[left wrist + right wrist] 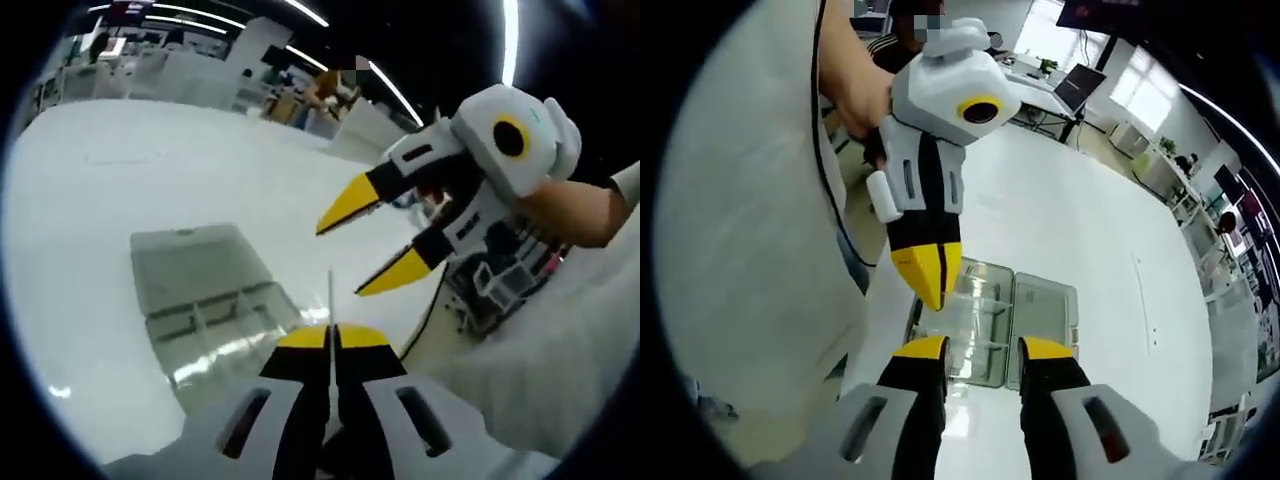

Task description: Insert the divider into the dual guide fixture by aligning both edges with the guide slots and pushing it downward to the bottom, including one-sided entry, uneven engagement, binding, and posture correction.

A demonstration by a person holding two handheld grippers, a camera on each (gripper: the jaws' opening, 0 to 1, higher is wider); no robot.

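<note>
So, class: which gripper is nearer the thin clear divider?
Left. The left gripper is shut on the divider; the right gripper hangs open, apart, above it.

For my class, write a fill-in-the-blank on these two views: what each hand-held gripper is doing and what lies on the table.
1. The left hand-held gripper is shut on a thin ____.
2. The jaws of the right hand-held gripper stand ____.
3. The clear plastic box on the white table has its lid ____.
4. The tips of both grippers' jaws are coloured ____.

Missing words: divider; open; open; yellow
</note>
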